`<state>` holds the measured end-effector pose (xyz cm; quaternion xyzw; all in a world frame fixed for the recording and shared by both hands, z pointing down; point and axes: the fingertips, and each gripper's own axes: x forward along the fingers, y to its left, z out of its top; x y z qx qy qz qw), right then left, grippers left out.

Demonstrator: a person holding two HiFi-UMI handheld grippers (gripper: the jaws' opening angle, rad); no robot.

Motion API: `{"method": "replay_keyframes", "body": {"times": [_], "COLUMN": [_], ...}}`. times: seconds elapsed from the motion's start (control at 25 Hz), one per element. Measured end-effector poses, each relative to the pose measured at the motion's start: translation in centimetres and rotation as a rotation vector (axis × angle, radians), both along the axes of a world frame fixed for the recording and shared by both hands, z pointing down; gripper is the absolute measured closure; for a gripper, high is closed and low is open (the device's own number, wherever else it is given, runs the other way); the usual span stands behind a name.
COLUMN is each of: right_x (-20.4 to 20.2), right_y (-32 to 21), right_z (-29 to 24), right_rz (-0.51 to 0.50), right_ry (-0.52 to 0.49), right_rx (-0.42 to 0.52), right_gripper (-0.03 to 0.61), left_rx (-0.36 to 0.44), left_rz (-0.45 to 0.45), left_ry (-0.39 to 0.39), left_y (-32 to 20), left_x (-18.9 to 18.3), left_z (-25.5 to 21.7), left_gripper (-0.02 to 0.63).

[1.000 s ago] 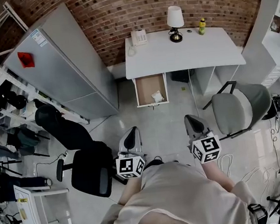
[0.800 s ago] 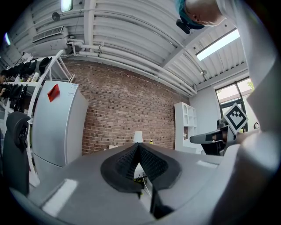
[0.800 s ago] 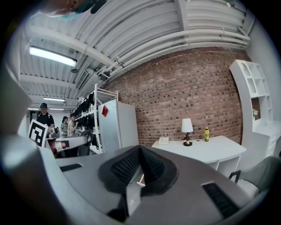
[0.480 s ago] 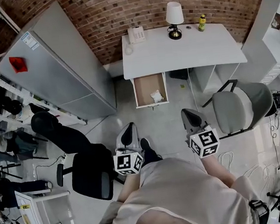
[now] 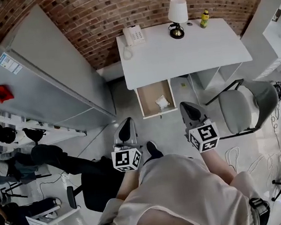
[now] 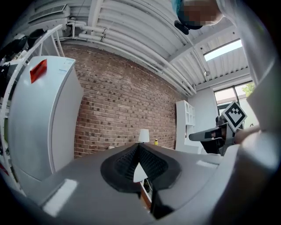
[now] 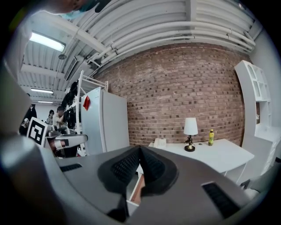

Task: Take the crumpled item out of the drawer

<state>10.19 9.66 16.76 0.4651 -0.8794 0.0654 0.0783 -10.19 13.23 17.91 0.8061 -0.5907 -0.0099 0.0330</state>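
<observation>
Both grippers are held out in front of the person, well apart from the desk (image 5: 184, 55). The left gripper (image 5: 126, 130) is seen with its jaws together and nothing between them. The right gripper (image 5: 191, 113) is likewise closed and empty.

The drawer (image 5: 148, 99) under the desk is pulled open. The crumpled item (image 5: 162, 102) (white, probably paper) lies inside it, toward the front and the right side as the head view shows it.

Nothing is grasped yet, so the risks lie in the reach. If a gripper is lowered with its jaws unopened, the item is likely to be pushed or flattened rather than caught. Being light, it may be pinched by a loose fold only and then dropped. The drawer front could be knocked by a low approach, and the chair (image 5: 240, 109) near the right side may be brushed.
</observation>
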Motion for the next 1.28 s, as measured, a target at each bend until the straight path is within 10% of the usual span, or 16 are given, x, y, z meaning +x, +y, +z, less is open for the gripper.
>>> {"method": "replay_keyframes", "body": {"times": [0.4, 1.28], "right_x": [-6.2, -2.4], "right_y": [-9.6, -16.3], "right_z": [0.0, 3.6], "right_rz": [0.096, 0.021], "right_ry": [0.008, 0.009], "right_rx": [-0.01, -0.13], "right_gripper": [0.571, 0.571], "left_rx": [-0.008, -0.13], "left_rz": [0.112, 0.04], "left_ry": [-0.033, 0.012], "left_y": [-11.5, -17.4], "left_x": [-5.8, -1.4], "left_z": [0.0, 3.4], "left_gripper": [0.604, 0.604]}}
